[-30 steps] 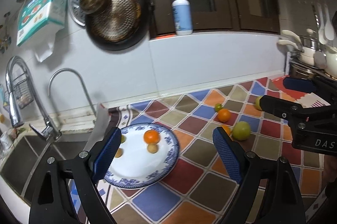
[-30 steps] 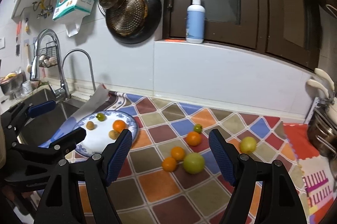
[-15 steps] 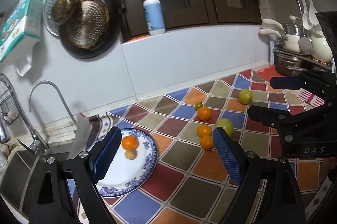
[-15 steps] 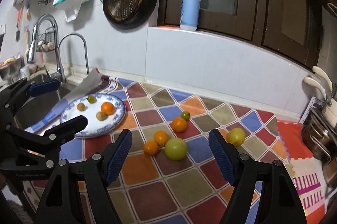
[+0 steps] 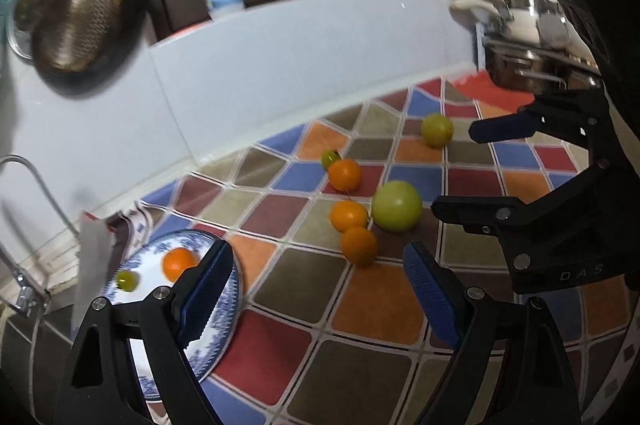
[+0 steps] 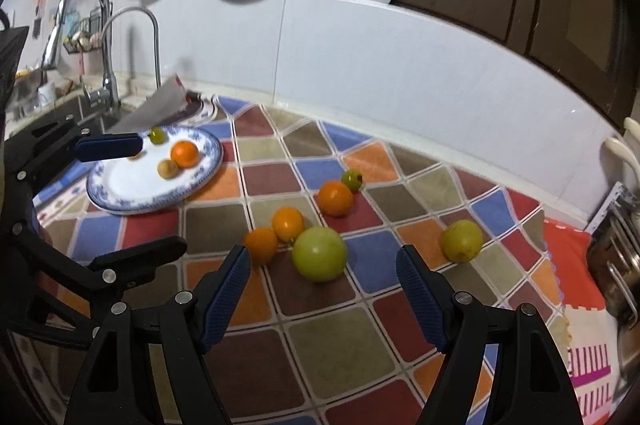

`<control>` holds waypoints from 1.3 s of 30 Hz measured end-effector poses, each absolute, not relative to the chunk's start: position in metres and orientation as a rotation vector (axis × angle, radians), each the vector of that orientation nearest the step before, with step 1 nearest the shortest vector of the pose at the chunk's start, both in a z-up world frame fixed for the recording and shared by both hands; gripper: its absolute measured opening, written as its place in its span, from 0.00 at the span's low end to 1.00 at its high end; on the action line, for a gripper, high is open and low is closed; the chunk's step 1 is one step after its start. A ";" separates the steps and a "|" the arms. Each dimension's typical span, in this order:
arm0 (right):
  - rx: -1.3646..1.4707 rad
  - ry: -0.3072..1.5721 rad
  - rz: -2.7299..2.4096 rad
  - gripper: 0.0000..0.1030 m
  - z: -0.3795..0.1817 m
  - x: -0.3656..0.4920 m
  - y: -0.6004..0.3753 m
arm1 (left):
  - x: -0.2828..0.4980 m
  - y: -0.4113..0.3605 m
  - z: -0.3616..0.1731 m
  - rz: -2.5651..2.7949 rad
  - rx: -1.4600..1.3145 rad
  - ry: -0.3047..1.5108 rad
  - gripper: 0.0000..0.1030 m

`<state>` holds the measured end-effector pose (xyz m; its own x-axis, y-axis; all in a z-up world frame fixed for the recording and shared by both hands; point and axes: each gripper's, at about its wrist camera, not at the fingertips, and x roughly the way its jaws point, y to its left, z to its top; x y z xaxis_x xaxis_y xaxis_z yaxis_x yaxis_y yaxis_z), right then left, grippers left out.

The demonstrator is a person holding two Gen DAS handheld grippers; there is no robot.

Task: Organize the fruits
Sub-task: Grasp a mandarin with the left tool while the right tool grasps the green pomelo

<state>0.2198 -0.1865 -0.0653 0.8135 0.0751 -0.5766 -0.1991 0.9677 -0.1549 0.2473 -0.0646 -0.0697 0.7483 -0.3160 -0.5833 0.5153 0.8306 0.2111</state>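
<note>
Right wrist view showed the right gripper (image 6: 323, 299) released above a large round green fruit (image 6: 319, 253) — left gripper (image 5: 316, 289) likewise released, both over the chequered bench (image 6: 332, 337).

The left gripper (image 5: 316, 299) hangs above the worktop with its jaws spread wide and nothing between them. The right gripper (image 6: 324, 299) is held beside it, level with it, jaws likewise wide apart and empty. Each shows at the edge of the other's view.
</note>
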 end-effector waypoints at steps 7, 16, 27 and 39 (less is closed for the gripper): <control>-0.230 0.673 0.166 0.73 -0.092 0.243 -0.189 | 0.270 -0.074 -0.096 -0.525 0.410 0.635 0.81; -0.301 0.710 0.206 0.73 -0.109 0.268 -0.188 | 0.293 -0.083 -0.114 -0.582 0.429 0.704 0.75; -0.252 0.758 0.261 0.65 -0.122 0.296 -0.194 | 0.313 -0.093 -0.120 -0.646 0.387 0.773 0.60; -0.177 0.789 0.293 0.49 -0.127 0.304 -0.197 | 0.324 -0.096 -0.126 -0.686 0.318 0.852 0.33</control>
